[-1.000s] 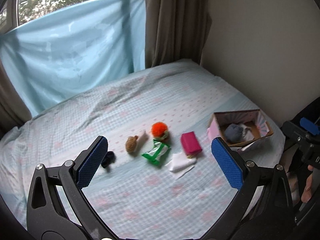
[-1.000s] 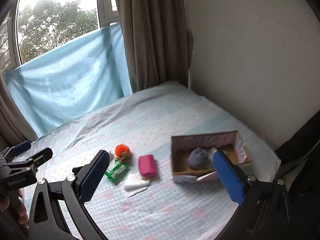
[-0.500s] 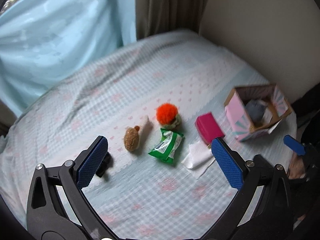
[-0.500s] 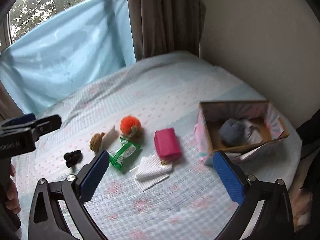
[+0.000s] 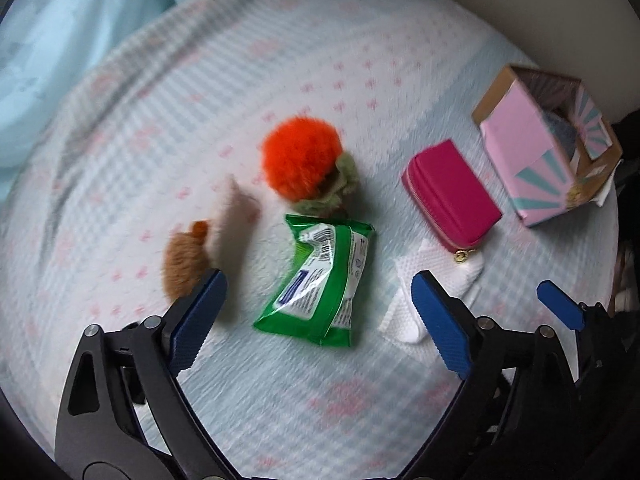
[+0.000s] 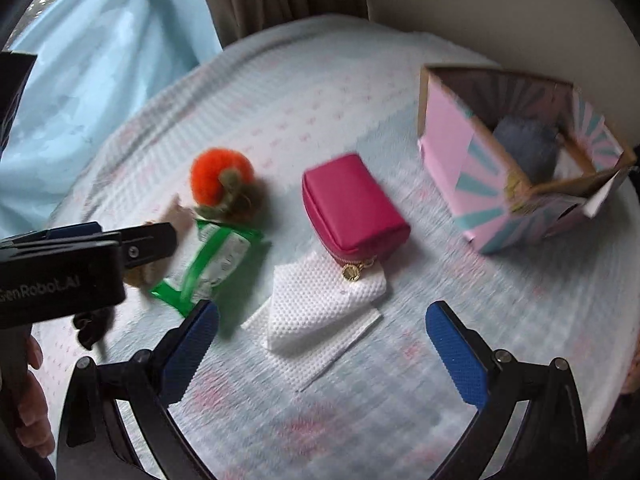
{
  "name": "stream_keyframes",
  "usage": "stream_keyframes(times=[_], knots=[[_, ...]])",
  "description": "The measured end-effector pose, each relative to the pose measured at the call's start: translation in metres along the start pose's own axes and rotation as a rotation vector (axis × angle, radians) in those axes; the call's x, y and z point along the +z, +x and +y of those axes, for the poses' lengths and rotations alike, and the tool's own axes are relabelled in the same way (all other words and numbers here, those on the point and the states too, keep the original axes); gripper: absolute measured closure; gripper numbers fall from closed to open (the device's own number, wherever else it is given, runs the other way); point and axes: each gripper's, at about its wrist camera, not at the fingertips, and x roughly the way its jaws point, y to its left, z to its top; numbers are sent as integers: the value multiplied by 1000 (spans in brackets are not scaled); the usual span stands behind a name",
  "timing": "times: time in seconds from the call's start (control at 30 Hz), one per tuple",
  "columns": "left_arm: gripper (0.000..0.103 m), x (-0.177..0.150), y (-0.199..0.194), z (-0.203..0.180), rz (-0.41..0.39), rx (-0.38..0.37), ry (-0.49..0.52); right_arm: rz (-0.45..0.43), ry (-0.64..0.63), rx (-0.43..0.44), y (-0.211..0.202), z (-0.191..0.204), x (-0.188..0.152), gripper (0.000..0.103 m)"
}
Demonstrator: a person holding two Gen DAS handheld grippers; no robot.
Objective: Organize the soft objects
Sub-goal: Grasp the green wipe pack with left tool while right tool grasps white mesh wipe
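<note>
Both tools have come down much closer to the bed (image 5: pixel 360 60) than a second ago, the left tool (image 5: pixel 316 296) released above the green packet (image 5: pixel 324 276) and the right tool (image 6: pixel 322 328) released above the white cloth (image 6: pixel 324 304), so I judge that picking up for the box (image 6: pixel 452 160), ahead and to the right, starts now.

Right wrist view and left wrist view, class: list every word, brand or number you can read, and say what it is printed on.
"GenRobot.AI": on the black body of the left gripper, first letter cut off.
Green wipes packet: label printing too blurred to read.
Pink box: patterns only, no legible text.
</note>
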Motion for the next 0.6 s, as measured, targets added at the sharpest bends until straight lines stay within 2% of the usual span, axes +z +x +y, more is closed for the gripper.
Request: stream_keyframes(times=[0.17,0.23,0.33,0.4,0.53,0.6], knots=[[19,2,46,-6,58,-8,40,46,18,-27,35,1,-3,0],[24,0,59,-6,77,-12,39,54,11,-28,46,2,-4,5],[26,-4,79,-5,106,-20,30,80,-18,-38,62,5,-7,10],[27,-7,87,-6,122,-20,30,105,-33,-42,72,5,-9,19],[28,-11,93,-12,123,3,67,101,-97,-53,75,12,-11,23],[33,-12,93,-15,120,15,77,100,-122,-47,75,15,-9,29]])
